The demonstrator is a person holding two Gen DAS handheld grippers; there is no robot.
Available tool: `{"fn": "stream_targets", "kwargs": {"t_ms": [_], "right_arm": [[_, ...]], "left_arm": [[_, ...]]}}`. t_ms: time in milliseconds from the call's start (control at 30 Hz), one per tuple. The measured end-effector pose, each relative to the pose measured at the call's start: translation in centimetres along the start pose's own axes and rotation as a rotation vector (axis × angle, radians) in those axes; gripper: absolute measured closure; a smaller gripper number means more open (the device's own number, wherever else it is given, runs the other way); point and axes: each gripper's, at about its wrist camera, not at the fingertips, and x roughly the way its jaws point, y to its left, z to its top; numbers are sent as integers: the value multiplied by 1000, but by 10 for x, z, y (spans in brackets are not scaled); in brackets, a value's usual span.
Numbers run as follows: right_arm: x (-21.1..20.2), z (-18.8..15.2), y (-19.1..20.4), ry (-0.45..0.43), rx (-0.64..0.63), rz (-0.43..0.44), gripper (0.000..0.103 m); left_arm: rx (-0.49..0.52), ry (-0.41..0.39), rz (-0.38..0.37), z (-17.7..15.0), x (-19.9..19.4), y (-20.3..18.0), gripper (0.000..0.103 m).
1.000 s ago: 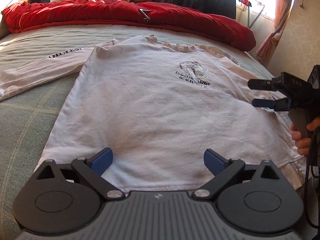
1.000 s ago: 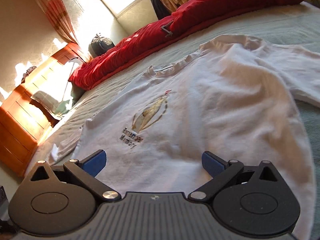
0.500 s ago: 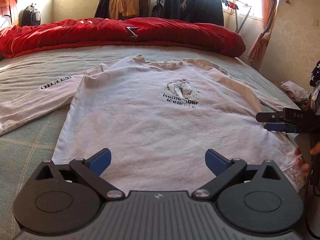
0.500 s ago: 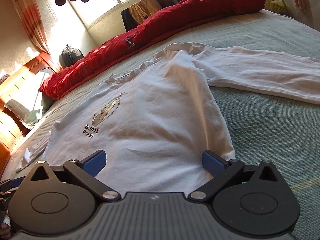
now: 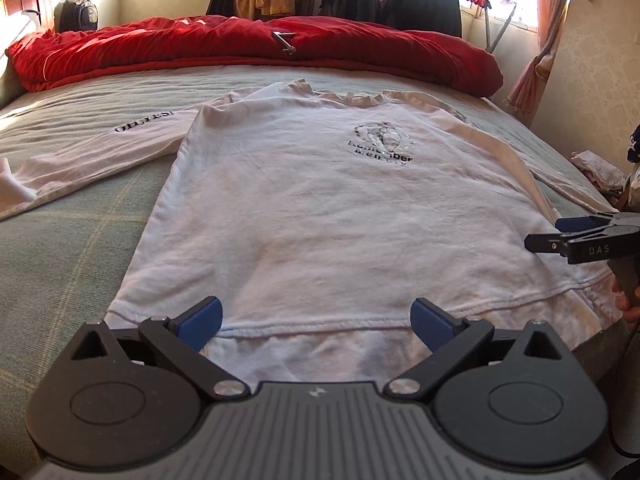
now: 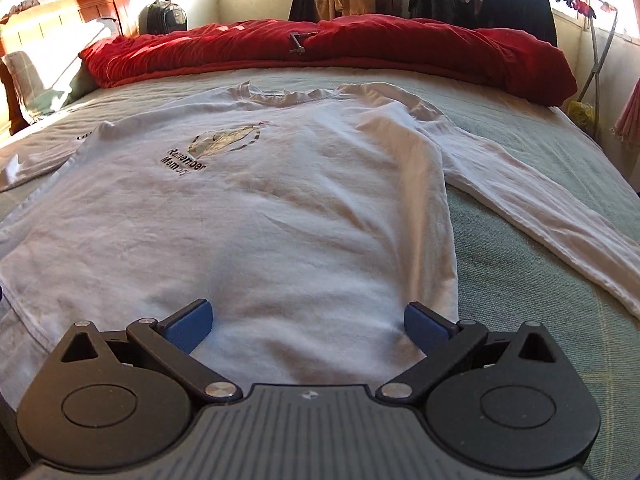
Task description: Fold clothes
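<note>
A white long-sleeved shirt with a black "Remember Memory" print lies flat, front up, on the bed, sleeves spread to both sides; it also shows in the right wrist view. My left gripper is open and empty, just above the shirt's bottom hem. My right gripper is open and empty over the lower right part of the shirt. The right gripper also shows at the right edge of the left wrist view, near the shirt's right hem corner.
A red duvet lies bunched along the far side of the grey-green bed. A clothes rack with dark garments stands behind it. A wooden headboard and pillow are at the left. The bed's near edge is under the grippers.
Both grippers have pulled back and swung to face the shirt squarely from its hem. The right gripper has dropped lower at the shirt's right side. The shirt has not moved.
</note>
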Motion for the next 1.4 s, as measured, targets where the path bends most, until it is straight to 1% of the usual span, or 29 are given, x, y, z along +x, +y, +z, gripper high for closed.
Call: {"fn": "stream_targets", "kwargs": {"t_ms": [67, 133, 167, 233, 300, 400, 433, 567, 700, 800, 900, 1000, 1067, 1133, 1233, 1300, 1367, 1400], "right_arm": [[-8, -2, 2, 1, 22, -12, 0], [-12, -4, 5, 2, 48, 14, 0], [-12, -6, 8, 6, 44, 26, 0], [-10, -11, 14, 11, 11, 10, 0], [-10, -15, 17, 4, 1, 0, 0], [-10, -18, 14, 2, 26, 11, 0], [-11, -18, 13, 2, 29, 11, 0], [-11, -22, 12, -5, 51, 6, 0], [-19, -30, 14, -20, 33, 4, 0], [-31, -38, 9, -18, 23, 22, 0], [-43, -46, 4, -12, 16, 39, 0], [-53, -48, 7, -8, -25, 27, 0], [-59, -46, 9, -18, -17, 24, 0], [-65, -42, 10, -46, -7, 35, 0], [-64, -40, 10, -44, -9, 41, 0], [-58, -44, 10, -14, -11, 30, 0], [-53, -49, 10, 5, -14, 23, 0], [-52, -52, 9, 5, -15, 22, 0]], "left_arm": [[22, -38, -4, 10, -4, -5, 3], [45, -62, -33, 20, -2, -14, 3], [57, -61, -42, 23, 2, -19, 3], [83, -52, -60, 26, 11, -30, 3], [92, -17, -67, 23, 21, -38, 3], [49, 52, -60, 6, 33, -38, 3], [56, 29, -50, -1, 30, -38, 3], [49, 12, -53, -13, 17, -35, 2], [39, 30, -45, -14, 8, -33, 1], [65, 39, -15, -17, 2, -37, 1], [103, 7, 14, -13, -4, -44, 1], [131, -49, -20, 0, -7, -53, 1], [161, -64, -38, 9, -2, -61, 1], [182, -58, -35, 11, 7, -69, 1], [191, 0, -46, 3, 22, -77, 1], [201, 27, -49, -10, 26, -78, 1], [207, -10, -52, -24, 17, -75, 1], [202, -11, -57, -27, 13, -73, 1]]}}
